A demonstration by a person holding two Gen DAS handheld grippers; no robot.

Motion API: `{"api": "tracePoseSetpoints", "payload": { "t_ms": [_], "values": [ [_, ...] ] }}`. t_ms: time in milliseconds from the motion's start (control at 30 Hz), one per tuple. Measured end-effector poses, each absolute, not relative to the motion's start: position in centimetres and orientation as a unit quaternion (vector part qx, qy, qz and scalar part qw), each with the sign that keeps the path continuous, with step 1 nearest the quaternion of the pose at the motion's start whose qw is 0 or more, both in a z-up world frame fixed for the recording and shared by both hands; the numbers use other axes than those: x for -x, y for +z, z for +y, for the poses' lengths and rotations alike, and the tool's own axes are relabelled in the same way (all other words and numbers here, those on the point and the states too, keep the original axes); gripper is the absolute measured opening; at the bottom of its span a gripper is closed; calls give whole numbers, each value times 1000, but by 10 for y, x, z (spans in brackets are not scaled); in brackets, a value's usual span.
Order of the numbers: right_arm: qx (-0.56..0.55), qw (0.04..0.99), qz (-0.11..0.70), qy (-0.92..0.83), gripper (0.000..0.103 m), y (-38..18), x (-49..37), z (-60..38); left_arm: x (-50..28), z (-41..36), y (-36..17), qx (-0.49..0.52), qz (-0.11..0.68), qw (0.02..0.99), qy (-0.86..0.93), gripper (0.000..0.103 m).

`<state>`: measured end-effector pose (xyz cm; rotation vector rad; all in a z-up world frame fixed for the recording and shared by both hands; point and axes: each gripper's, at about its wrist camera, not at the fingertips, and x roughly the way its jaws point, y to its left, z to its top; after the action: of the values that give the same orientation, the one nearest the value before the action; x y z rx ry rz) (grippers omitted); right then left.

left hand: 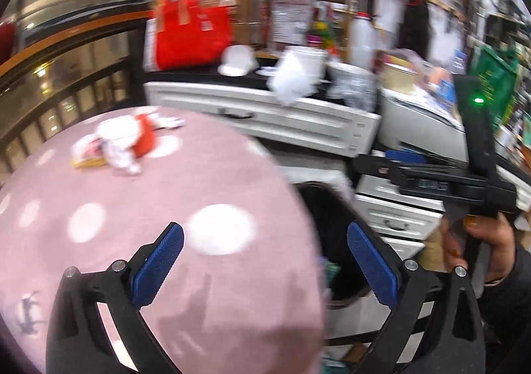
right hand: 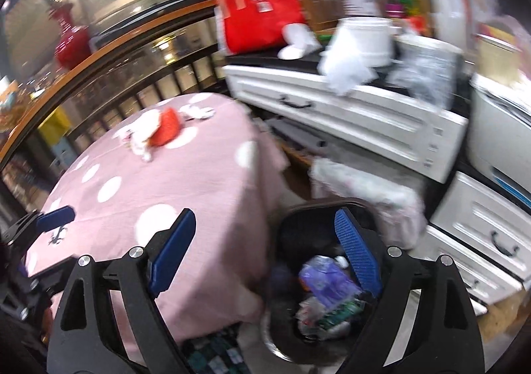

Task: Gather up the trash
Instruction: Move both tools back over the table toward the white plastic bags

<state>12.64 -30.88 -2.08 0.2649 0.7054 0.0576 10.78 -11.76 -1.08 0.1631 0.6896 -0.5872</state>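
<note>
Currently both grippers empty: left gripper (left hand: 265,261) jaws wide over the table's near edge, right gripper (right hand: 265,248) jaws wide above the bin (right hand: 318,274), which sits on the floor just off the table's right edge and already holds wrappers. Remaining trash pile (left hand: 116,145) (crumpled paper, red scrap) lies near the far edge of the pink dotted table (left hand: 205,291). Suggest: reach left across, pinch the paper clump low, lift clear before swinging to bin. Frames blurred; pile details unclear.
</note>
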Motion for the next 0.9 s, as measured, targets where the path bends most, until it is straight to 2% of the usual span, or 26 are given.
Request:
{"api": "tracePoseSetpoints", "payload": {
  "t_ms": [433,667,900],
  "values": [
    [-59,920,352,160,85,-5,-228,-195,-180,2,-20,-31,364,916,-168,97],
    [-35,911,359,201,79,7,-305,-139,-213,32,-16,-16,360,922,-141,97],
    [-19,904,382,189,74,-9,-381,-100,-236,47,-26,-9,372,919,-133,97]
  ]
}}
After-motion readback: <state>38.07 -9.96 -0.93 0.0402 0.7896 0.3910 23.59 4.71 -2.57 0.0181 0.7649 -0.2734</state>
